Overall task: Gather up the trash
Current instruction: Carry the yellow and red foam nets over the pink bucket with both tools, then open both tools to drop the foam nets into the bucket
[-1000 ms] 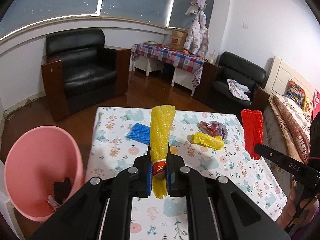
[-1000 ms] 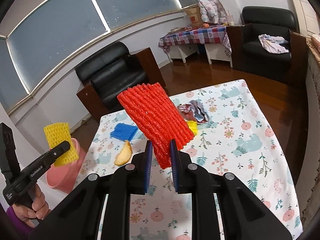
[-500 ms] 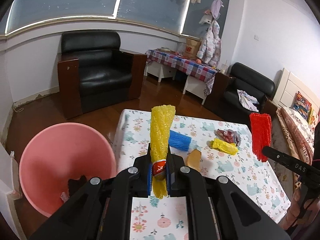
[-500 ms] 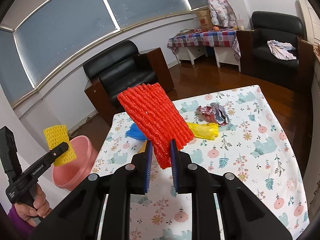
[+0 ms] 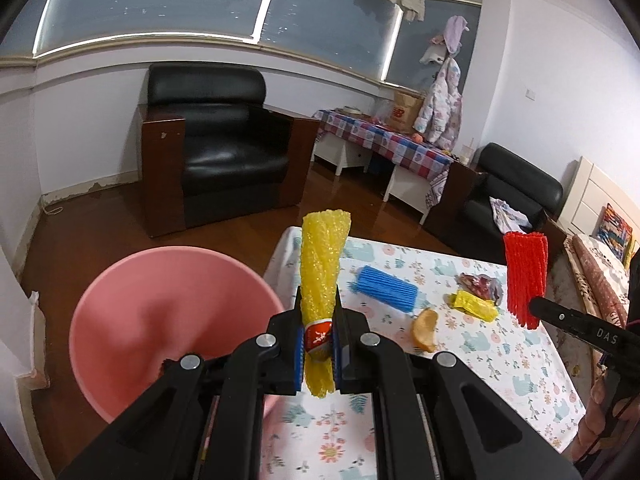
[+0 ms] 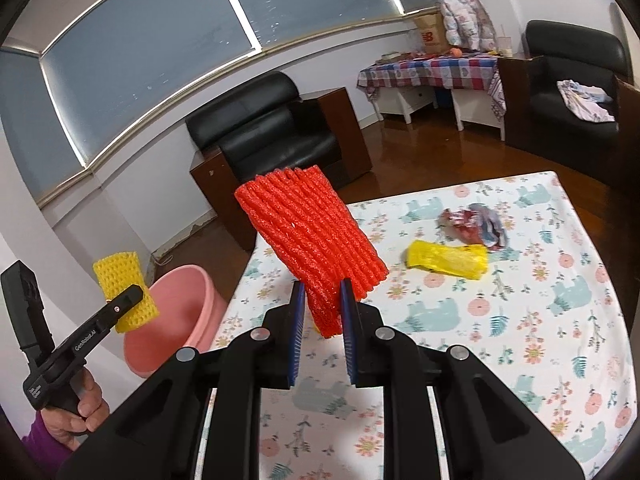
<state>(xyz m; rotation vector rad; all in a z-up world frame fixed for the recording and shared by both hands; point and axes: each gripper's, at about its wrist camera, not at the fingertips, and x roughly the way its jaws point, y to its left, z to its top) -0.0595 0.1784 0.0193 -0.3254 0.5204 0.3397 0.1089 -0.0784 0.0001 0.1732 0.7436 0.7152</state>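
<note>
My left gripper [image 5: 317,312] is shut on a yellow foam net sleeve [image 5: 322,268] with a red label, held upright beside the pink bin [image 5: 168,312]; it also shows in the right wrist view [image 6: 124,292]. My right gripper [image 6: 322,304] is shut on a red foam net sleeve [image 6: 312,240], held above the flowered table [image 6: 520,320]; this sleeve also shows in the left wrist view [image 5: 525,276]. On the table lie a blue foam sleeve [image 5: 386,288], an orange peel [image 5: 425,330], a yellow bag [image 6: 448,260] and a crumpled wrapper [image 6: 476,222].
The pink bin [image 6: 180,312] stands on the wooden floor at the table's left edge, with dark scraps inside. A black armchair [image 5: 216,160] is behind it, a second armchair [image 6: 572,92] and a checked side table [image 6: 432,68] farther back.
My left gripper with the yellow sleeve has swung left, toward the pink bin, which now looms larger. My right gripper keeps hold of the red sleeve and has drifted left a little.
</note>
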